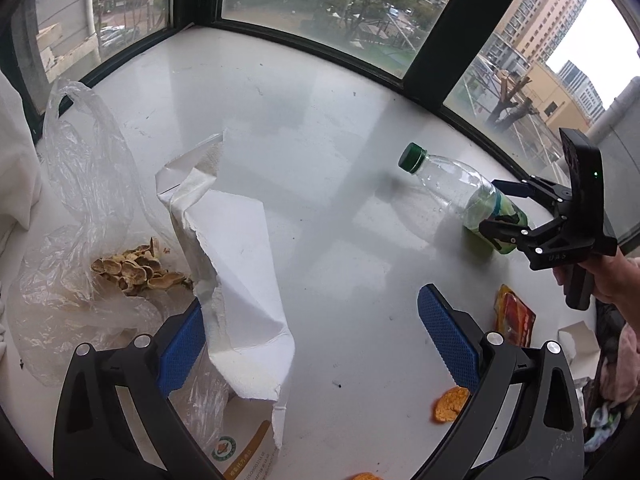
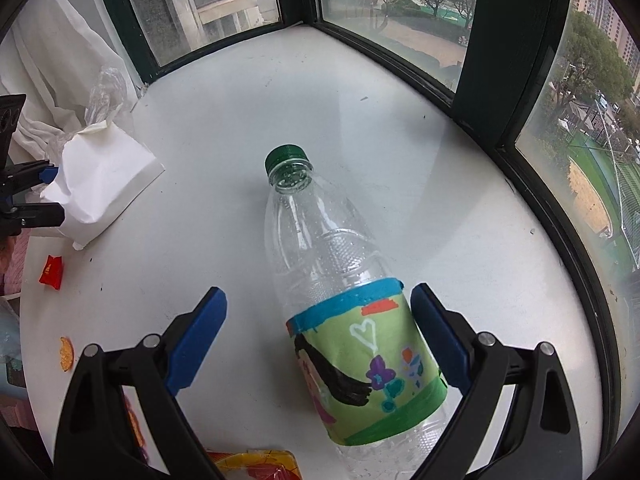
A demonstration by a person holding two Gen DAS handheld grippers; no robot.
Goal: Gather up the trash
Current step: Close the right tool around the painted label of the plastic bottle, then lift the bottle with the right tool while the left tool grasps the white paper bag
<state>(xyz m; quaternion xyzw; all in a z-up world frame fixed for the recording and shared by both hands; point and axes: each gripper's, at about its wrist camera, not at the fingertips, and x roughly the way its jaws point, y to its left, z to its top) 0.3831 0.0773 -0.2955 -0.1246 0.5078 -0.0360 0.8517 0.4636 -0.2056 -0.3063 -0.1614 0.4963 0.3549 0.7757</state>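
Observation:
A clear plastic bottle [image 2: 332, 280] with a green cap and a hand-drawn paper label lies on the white window sill [image 2: 400, 152], cap pointing away. My right gripper [image 2: 318, 340] is open around its labelled end, and the right pad [image 2: 440, 340] is close against the label. The left wrist view shows the same bottle [image 1: 452, 188] between the right gripper's [image 1: 500, 208] fingers. My left gripper [image 1: 316, 340] is open over a torn white paper bag [image 1: 236, 264], whose side rests by the left pad [image 1: 180, 344].
A thin plastic bag [image 1: 80, 184] holding nut shells [image 1: 136, 268] lies left of the paper bag. Orange peel [image 1: 450, 404], a red wrapper [image 1: 514, 316] and a white paper scrap [image 1: 578, 340] sit near the sill's front edge. Window frames bound the far side; white cloth hangs at the left.

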